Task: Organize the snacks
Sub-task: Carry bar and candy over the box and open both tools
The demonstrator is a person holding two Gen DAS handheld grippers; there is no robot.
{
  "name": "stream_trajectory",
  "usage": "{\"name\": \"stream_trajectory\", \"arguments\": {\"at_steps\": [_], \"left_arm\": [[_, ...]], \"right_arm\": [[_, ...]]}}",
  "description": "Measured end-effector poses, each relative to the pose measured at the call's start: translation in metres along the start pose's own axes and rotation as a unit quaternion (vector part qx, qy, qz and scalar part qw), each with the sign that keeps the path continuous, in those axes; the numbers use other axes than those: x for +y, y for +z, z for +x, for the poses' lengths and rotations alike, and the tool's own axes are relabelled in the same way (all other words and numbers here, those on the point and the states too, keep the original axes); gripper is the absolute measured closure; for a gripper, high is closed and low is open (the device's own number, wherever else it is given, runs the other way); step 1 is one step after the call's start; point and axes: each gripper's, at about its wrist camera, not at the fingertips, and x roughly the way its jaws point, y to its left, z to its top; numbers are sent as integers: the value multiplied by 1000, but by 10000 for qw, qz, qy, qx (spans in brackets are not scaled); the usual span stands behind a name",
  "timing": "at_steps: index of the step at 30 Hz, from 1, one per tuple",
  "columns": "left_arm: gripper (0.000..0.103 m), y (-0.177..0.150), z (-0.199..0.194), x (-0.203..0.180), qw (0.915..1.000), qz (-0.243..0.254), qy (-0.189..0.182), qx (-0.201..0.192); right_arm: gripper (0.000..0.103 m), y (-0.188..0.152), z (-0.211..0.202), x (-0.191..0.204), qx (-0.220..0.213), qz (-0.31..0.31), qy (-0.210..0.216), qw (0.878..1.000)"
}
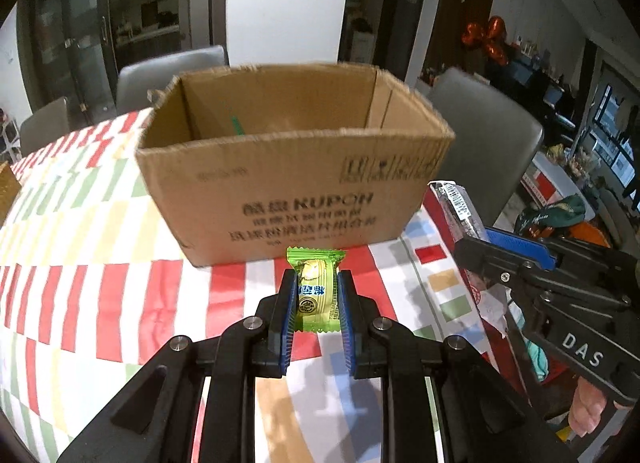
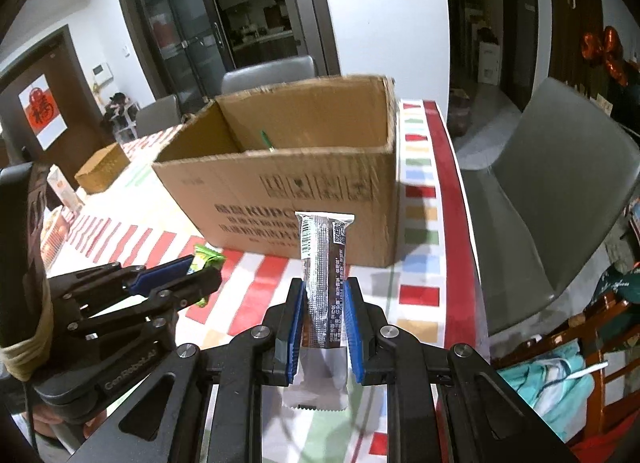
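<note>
Your left gripper [image 1: 316, 295] pinched the green-wrapped candy [image 1: 315, 287] mid-body; your right gripper [image 2: 325, 301] clamped the silver-brown snack bar [image 2: 325, 275] low down. Both hung before the open cardboard box [image 1: 280, 167]. Light, crinkly, likely slippery wrappers: grip the filled middle.

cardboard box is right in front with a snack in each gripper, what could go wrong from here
1. The left hand-held gripper holds the green snack well below the cardboard box rim, so moving straight forward could push it into the front wall.
2. The right hand-held gripper pinches only the lower part of the long silver snack bar; its free top may catch the rim.
3. The grippers sit close together and might collide.
</note>
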Motion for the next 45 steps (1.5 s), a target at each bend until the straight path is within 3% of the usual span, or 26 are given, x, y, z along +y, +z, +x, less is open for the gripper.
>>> {"name": "stream_trajectory", "arguments": {"at_steps": [14, 23, 34, 45], "left_arm": [[82, 36, -61, 13, 9966, 63, 69, -824], [82, 69, -71, 23, 9944, 206, 199, -1022], [82, 112, -52, 45, 9963, 85, 231, -823], [78, 133, -11, 55, 9982, 120, 359, -474]], "right_arm": [[82, 42, -35, 25, -546, -177, 78, 9983], [82, 81, -37, 35, -665, -319, 108, 9972], [82, 128, -14, 34, -547, -486, -58, 9973], [82, 143, 24, 28, -193, -404, -263, 9986]]}}
